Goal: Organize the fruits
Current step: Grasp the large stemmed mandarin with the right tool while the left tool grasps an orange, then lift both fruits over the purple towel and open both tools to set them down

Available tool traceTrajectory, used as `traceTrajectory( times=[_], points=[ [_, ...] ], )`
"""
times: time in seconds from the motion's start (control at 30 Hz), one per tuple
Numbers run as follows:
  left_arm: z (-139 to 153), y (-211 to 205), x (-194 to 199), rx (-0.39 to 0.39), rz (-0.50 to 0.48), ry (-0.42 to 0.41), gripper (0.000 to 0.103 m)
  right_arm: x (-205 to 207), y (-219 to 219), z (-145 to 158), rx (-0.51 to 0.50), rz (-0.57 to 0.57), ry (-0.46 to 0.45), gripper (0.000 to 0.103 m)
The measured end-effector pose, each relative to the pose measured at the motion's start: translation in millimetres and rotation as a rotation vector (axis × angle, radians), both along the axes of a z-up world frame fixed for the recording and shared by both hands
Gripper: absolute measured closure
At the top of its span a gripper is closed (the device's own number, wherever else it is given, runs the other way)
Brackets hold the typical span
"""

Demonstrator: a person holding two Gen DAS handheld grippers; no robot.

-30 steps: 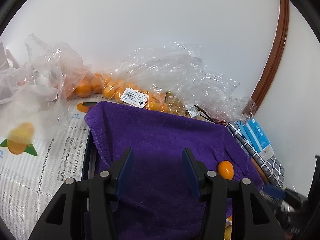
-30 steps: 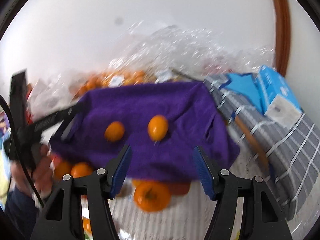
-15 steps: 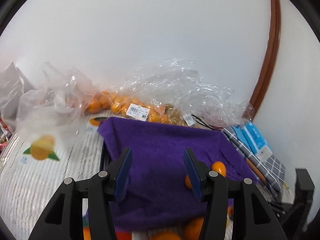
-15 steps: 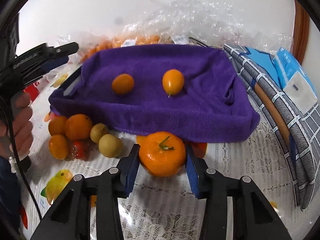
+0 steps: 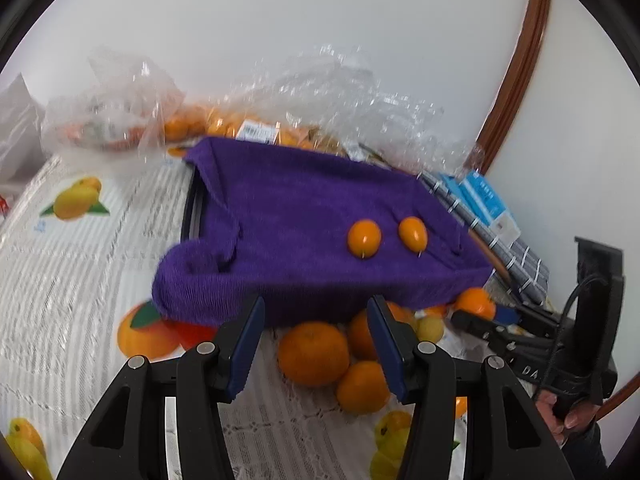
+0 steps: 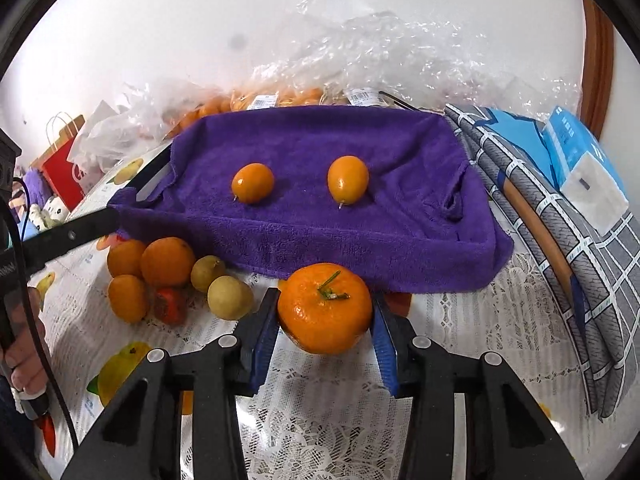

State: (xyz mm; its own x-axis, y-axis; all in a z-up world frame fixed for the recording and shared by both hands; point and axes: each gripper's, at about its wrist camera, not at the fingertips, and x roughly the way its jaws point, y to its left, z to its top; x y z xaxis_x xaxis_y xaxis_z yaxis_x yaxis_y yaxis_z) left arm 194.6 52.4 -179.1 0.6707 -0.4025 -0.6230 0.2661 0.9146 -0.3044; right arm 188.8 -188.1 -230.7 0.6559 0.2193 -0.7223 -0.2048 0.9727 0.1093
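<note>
- Mandarin (image 6: 324,308) with a green stem sat between the blue pads of the right gripper (image 6: 324,326), both pads touching its sides: pinched, seemingly just off the lace tablecloth (image 6: 460,332), right at the front edge of the purple towel (image 6: 320,148)
- Two kumquats (image 6: 253,182) (image 6: 347,179) already lay on the towel, apart from each other
- Loose pile of fruit waited left of the mandarin: oranges (image 6: 168,260), two pale yellow-green fruits (image 6: 230,297), one red fruit (image 6: 170,304)
- Left gripper (image 5: 316,350) was spread and held nothing, hovering above oranges (image 5: 313,353) in front of the towel
- Step judged: pick made, transfer to the towel pending
- Next move likely calls for a lift clear of the raised towel edge, then a release on bare cloth beside the kumquats; a round fruit could roll
</note>
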Motion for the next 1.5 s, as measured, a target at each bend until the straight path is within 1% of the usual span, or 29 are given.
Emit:
traceTrajectory(
  times=[0.2,0.33,0.4,0.53,0.6,0.67,0.77,0.8,0.83,1.07,1.2,1.5],
  points=[
    [-14.5,-9.3,5.9,0.048,-0.014,0.079,0.054,-0.1,0.3,-1.9,-0.009,-0.009,0.003,0.059],
    [-19.6,-1.3,10.0,-0.002,0.01,0.118,0.057,2.0,-2.0,-2.9,0.001,-0.016,0.016,0.059],
    [-19.8,1.4,9.6,-0.02,0.014,0.121,0.057,3.5,-2.0,-4.3,-0.003,-0.022,0.029,0.059],
    [-19.5,-1.9,10.4,-0.009,0.004,0.123,0.058,9.2,-3.0,-9.2,0.003,-0.029,0.069,0.059],
    [-19.3,-2.3,11.7,-0.012,0.003,0.132,0.058,9.4,-4.6,-9.2,0.017,-0.032,0.07,0.059],
    [-18.9,-1.6,12.9,-0.021,0.005,0.141,0.058,7.8,-3.9,-8.8,0.011,-0.031,0.062,0.059],
    [-18.8,0.6,14.2,-0.036,0.005,0.146,0.059,2.5,-0.4,-4.3,0.0,-0.02,0.018,0.059],
    [-19.1,1.1,14.5,-0.046,0.0,0.146,0.064,0.3,0.2,-2.8,0.002,-0.014,0.006,0.059],
    [-19.6,1.5,14.3,-0.063,-0.009,0.153,0.065,-2.2,1.0,-1.2,0.003,-0.007,-0.006,0.059],
    [-14.1,-2.6,9.0,-0.061,-0.017,0.12,0.065,-7.4,1.9,3.1,0.017,0.002,-0.026,0.059],
    [-5.8,-2.8,4.0,-0.071,-0.024,0.075,0.065,-9.9,0.5,4.3,0.032,0.007,-0.035,0.059],
    [15.2,5.2,-10.0,-0.137,-0.041,-0.043,0.066,-14.8,-1.1,11.2,0.048,0.016,-0.079,0.059]
  ],
)
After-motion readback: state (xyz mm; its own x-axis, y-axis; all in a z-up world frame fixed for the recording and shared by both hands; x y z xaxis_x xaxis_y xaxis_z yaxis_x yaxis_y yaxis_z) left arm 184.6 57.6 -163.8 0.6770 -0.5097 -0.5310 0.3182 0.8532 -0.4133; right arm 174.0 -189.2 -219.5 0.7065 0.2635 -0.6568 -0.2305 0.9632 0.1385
